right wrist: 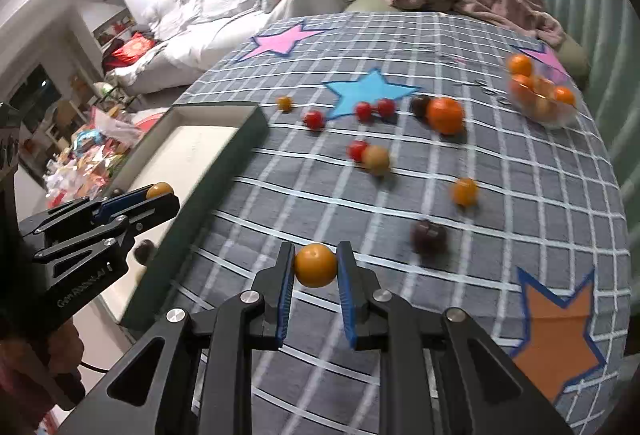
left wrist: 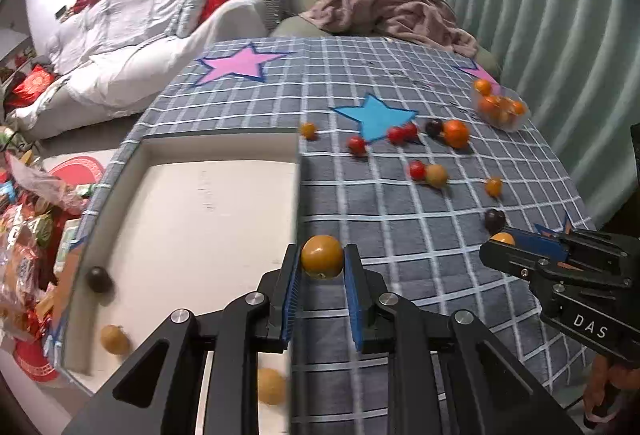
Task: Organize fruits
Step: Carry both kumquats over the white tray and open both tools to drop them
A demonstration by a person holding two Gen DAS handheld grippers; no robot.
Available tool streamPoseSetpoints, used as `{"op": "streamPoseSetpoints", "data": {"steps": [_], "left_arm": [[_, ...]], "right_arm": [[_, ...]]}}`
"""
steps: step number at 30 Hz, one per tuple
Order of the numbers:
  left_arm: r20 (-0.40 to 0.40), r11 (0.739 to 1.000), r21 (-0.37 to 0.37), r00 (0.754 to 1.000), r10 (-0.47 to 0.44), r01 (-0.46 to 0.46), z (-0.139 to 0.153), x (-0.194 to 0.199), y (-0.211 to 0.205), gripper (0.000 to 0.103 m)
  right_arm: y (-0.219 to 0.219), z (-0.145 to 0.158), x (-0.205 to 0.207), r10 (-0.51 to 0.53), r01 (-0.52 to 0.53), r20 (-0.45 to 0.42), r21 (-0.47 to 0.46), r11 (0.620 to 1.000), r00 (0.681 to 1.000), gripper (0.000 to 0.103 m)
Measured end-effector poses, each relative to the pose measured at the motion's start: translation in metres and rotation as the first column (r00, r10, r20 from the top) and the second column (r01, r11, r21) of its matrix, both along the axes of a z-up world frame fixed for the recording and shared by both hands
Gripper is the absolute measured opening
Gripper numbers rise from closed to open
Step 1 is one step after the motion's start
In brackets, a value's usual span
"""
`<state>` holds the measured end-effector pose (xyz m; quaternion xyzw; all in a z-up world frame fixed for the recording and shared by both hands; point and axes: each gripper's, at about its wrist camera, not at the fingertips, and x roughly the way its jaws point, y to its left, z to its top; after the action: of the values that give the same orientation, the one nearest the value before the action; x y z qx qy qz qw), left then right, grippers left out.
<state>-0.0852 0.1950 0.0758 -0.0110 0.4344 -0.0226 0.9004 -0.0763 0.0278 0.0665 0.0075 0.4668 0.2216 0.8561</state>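
My left gripper (left wrist: 322, 259) is shut on a yellow-orange fruit (left wrist: 322, 257) above the right wall of the green box with a white floor (left wrist: 208, 219); it also shows in the right wrist view (right wrist: 160, 191). My right gripper (right wrist: 316, 265) is shut on a small orange fruit (right wrist: 316, 265) above the checked cloth, right of the box (right wrist: 224, 155); it also shows in the left wrist view (left wrist: 502, 239). The box holds a dark fruit (left wrist: 98, 279) and two yellow ones (left wrist: 114, 339). Loose red, orange and dark fruits lie on the cloth.
A clear bowl of oranges (right wrist: 540, 95) stands at the far right. A large orange (right wrist: 445, 115), red tomatoes (right wrist: 364, 111) and a dark plum (right wrist: 429, 235) lie scattered by the blue star (right wrist: 368, 91). A sofa and an armchair stand behind the table.
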Motion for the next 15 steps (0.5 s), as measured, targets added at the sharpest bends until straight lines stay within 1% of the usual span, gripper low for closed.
{"op": "streamPoseSetpoints", "data": {"steps": [4,7,10,15], "left_arm": [[0.001,0.999,0.009,0.999,0.054,-0.054,-0.002,-0.002,0.029,0.023],[-0.009,0.995,0.026,0.995,0.101,-0.100,-0.009,-0.004,0.050,0.023],[-0.022,0.990,0.023,0.990,0.142,-0.142,-0.016,-0.007,0.071,0.023],[-0.034,0.980,0.040,0.980,0.195,-0.194,-0.026,-0.008,0.094,0.023]], "right_arm": [[0.030,0.002,0.003,0.050,-0.050,0.000,-0.001,0.999,0.999,0.023],[0.056,0.001,0.003,0.090,-0.090,-0.007,-0.002,0.996,0.996,0.023],[0.081,0.000,0.003,0.131,-0.131,-0.013,-0.008,0.991,0.991,0.023],[0.117,-0.004,0.005,0.188,-0.189,-0.022,-0.019,0.982,0.982,0.023]]}}
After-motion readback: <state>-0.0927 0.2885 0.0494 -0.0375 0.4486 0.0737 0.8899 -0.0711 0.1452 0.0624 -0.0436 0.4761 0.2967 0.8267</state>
